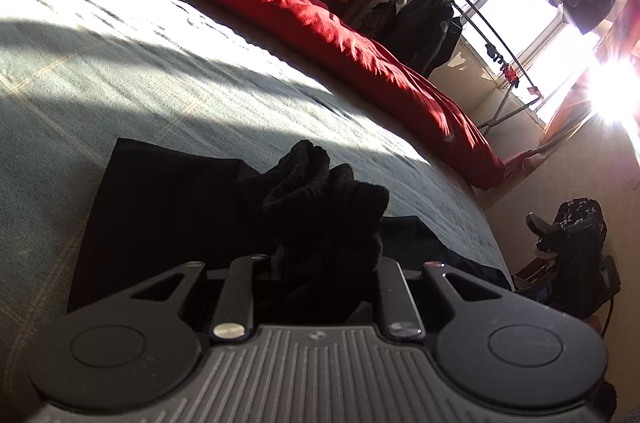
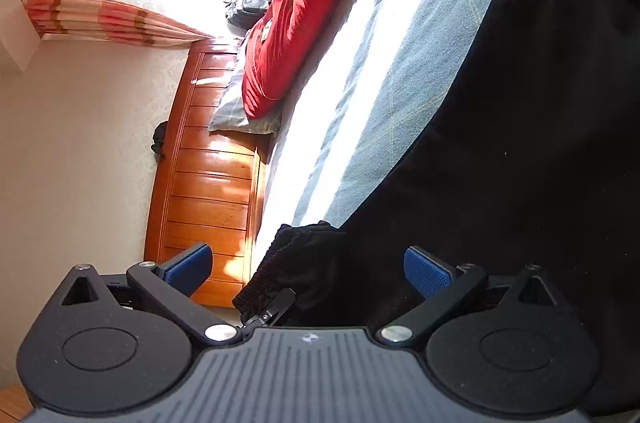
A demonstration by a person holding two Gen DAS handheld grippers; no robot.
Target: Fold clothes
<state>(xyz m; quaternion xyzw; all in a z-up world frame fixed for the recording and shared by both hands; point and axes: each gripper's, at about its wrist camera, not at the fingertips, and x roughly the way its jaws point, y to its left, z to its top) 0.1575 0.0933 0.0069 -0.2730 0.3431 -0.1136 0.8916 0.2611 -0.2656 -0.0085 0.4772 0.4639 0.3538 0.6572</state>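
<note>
- The black garment (image 1: 160, 207) is matt cloth; its bunched end (image 1: 324, 191) is a ribbed knit, coarse-looking.
- In the right wrist view the same garment (image 2: 520, 143) reads as flat, smooth black fabric, with a gathered ribbed hem (image 2: 292, 263).
- The bedspread (image 1: 100, 71) is grey-blue woven cloth with a faint check, slightly rough.
- The red quilt (image 1: 300, 3) is soft, creased cloth with a slight sheen in the sun.
- The headboard (image 2: 212, 183) is varnished wood, glossy, in slats.
- The left gripper (image 1: 320, 279) is matt black plastic with a ribbed grey body and shiny metal pins.
- The right gripper (image 2: 308, 271) has blue textured finger pads (image 2: 426, 273).
- The curtain (image 2: 104, 19) is striped cloth.
</note>
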